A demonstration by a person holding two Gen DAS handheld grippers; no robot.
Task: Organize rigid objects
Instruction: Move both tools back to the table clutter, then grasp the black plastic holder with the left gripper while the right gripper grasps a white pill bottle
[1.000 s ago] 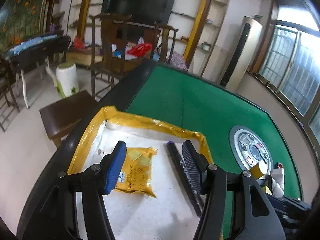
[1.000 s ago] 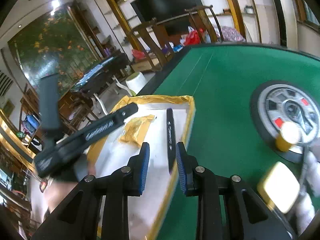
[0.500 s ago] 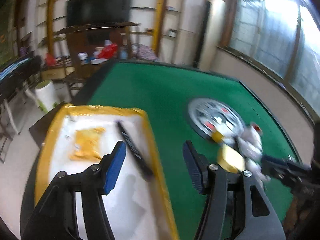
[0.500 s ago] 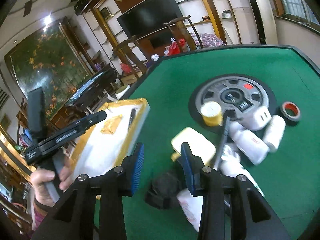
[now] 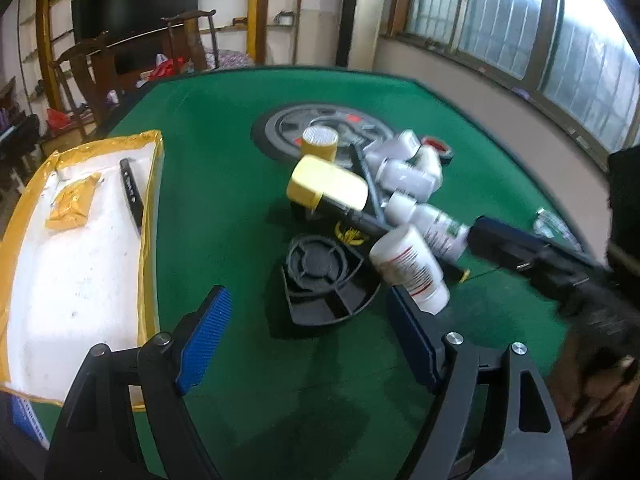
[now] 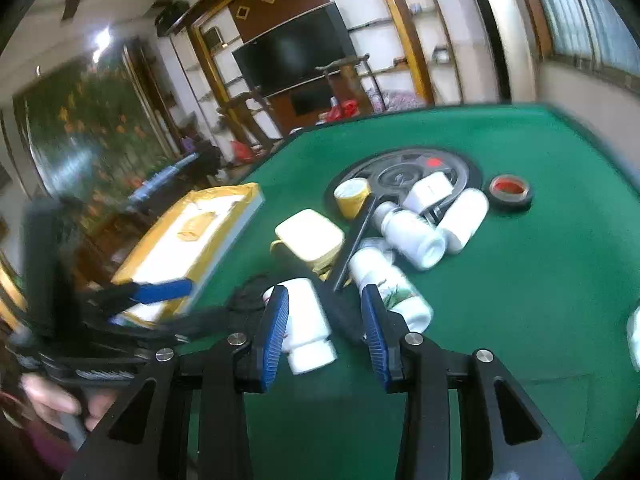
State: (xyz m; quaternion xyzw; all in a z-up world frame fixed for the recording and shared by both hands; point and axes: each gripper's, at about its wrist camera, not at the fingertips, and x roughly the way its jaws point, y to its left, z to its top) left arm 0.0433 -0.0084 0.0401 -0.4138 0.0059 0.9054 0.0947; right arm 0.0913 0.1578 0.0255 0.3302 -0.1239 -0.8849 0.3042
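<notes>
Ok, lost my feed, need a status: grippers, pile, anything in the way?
Left gripper open, just widened, empty. Right gripper open over white bottle. Pile tangled: black fan part against it.

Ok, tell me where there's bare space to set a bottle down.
Free: the lower half of the white tray, below the yellow packet and black pen; the green felt between tray and pile; the felt beyond the round centre panel. Crowded: the bottles, yellow box and black holder mid-table.

Daylight from windows [image 5: 500, 20] at right, glare there, motion blur, fisheye-bent edges, dark corners
</notes>
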